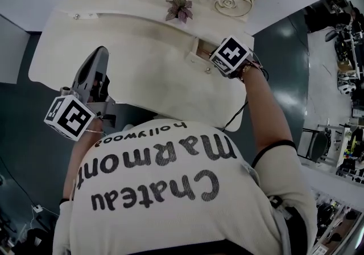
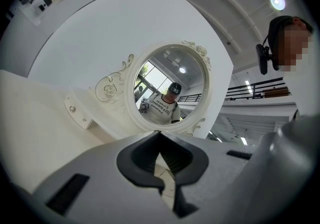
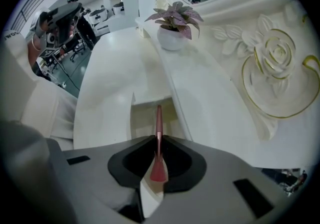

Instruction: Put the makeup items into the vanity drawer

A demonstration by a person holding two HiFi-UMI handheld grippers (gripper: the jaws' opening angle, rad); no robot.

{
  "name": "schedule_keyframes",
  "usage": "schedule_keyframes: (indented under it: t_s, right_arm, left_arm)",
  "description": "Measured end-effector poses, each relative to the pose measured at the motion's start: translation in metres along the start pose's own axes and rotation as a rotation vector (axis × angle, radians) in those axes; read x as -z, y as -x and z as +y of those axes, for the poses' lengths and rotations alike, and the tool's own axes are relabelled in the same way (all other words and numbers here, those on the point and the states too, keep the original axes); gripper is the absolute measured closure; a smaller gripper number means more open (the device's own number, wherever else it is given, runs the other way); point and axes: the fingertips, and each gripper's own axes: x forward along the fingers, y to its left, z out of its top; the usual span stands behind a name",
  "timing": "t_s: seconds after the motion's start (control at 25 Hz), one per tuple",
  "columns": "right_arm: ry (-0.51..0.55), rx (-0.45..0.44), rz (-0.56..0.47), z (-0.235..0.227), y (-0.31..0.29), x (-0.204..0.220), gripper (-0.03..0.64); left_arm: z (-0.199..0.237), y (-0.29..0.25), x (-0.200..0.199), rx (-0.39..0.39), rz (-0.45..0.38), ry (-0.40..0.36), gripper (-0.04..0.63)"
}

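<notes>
The right claw (image 3: 157, 140) is clenched on a slim pink makeup stick (image 3: 158, 127); the stick's wider end sits pinched between the dark pads, and its thin end points straight ahead of the claw, over the open vanity drawer (image 3: 142, 118); whether the tip touches the drawer floor cannot be told. The drawer lies directly in front of and below this claw, its pale inside showing on both sides of the stick; nothing else can be made out inside it. Further ahead of the claw, on the raised back ledge of the white surface (image 3: 115, 78), stands a small potted plant (image 3: 175, 20) with pink-green leaves in a round white pot; to the claw's right rises the carved mirror frame with a gilt-edged rose (image 3: 272, 55).

The left claw (image 2: 160, 138) is clenched too, its tips meeting with nothing between them; it is held well apart from the drawer, off to the left side of the surface and above its front edge in the head view. Ahead of this claw stands the oval mirror (image 2: 170, 88), which reflects the person in a printed T-shirt; to the claw's left, lower down, a small closed drawer front with a knob (image 2: 72, 109) shows on the vanity.
</notes>
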Motion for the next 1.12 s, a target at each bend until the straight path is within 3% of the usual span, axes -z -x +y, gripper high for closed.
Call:
schedule_keyframes:
  t_s: [0.4,1.12]
  right_arm:
    - [-0.049,-0.022,0.009,0.000,-0.002,-0.003,0.552]
    - [-0.093,0.012,0.028,-0.002,-0.004,-0.003,0.552]
  left_arm:
    - [0.010,0.015,-0.010,-0.013,-0.026,0.024,0.588]
    - [0.018,0.030,-0.015,-0.030,-0.041,0.029,0.588]
